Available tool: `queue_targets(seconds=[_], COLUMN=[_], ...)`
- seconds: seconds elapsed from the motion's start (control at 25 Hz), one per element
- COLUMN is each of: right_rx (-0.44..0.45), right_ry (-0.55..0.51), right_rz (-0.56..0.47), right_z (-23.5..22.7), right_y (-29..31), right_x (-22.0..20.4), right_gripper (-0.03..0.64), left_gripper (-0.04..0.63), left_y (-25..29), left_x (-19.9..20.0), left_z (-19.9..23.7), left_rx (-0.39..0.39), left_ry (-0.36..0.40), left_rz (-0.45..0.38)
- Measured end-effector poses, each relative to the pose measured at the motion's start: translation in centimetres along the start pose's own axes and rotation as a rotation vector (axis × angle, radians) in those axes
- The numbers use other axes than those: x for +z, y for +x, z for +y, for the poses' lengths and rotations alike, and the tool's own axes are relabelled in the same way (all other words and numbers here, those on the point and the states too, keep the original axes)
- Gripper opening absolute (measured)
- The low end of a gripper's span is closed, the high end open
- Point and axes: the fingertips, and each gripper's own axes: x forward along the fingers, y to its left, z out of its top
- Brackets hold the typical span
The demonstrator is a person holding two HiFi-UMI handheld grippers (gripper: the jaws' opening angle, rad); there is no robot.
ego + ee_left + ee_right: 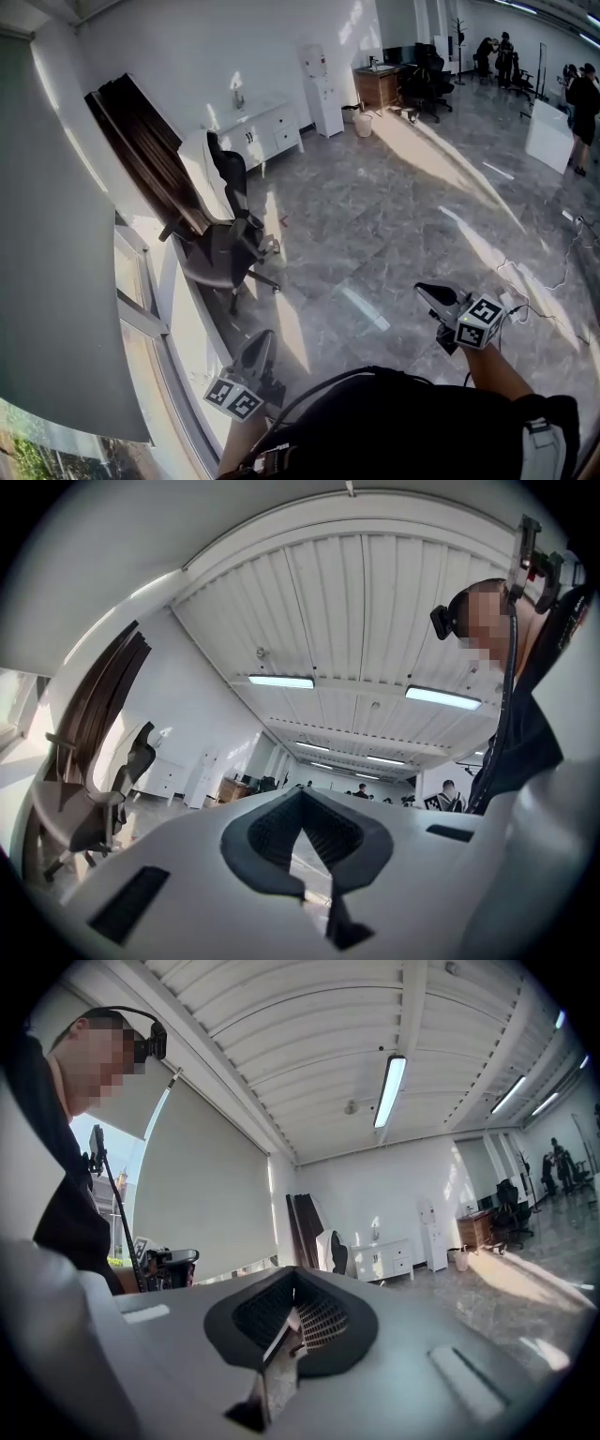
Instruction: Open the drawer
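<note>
A white cabinet with drawers point(264, 132) stands against the far wall, well away from both grippers. It also shows small in the right gripper view as the cabinet point(382, 1259) and in the left gripper view as the cabinet point(169, 778). My left gripper point(265, 337) is held low at my left, near the window, jaws shut and empty. My right gripper point(424, 292) is out in front at my right, its jaws together with nothing in them. The left gripper point(302, 795) and the right gripper point(293, 1275) both point across the room.
A black-and-white office chair point(223, 246) stands between me and the cabinet. Dark panels point(141, 141) lean on the wall beside it. A roller blind point(52, 281) covers the window at left. Cables point(553, 277) lie on the floor at right. Farther off are a water dispenser point(323, 89), a desk point(377, 86) and people point(581, 108).
</note>
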Motion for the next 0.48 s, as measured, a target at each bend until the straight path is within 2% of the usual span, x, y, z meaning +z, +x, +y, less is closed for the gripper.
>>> queue_targets(seconds=[0.12, 0.24, 0.36, 0.48], right_rx=[0.042, 0.087, 0.131, 0.150], right_ry=[0.016, -0.001, -0.038, -0.028], right_rz=[-0.004, -0.008, -0.019, -0.037], right_z=[-4.3, -8.8, -13.2, -17.8], right_y=[2.3, 3.6, 3.5, 2.5], right_x=[0.2, 2.3, 4.5, 5.7], right_gripper=[-0.002, -0.002, -0.002, -0.002], left_gripper=[0.000, 0.000, 0.000, 0.000], left_y=[2.5, 6.0, 10.7, 16.0], left_x=[0.3, 0.5, -0.1, -0.6], left_z=[1.0, 0.8, -0.7, -2.7], left_rx=[0.057, 0.113, 0.131, 0.138], left_ry=[0.038, 0.040, 0.053, 0.082], left_rz=[-0.015, -0.041, -0.054, -0.041])
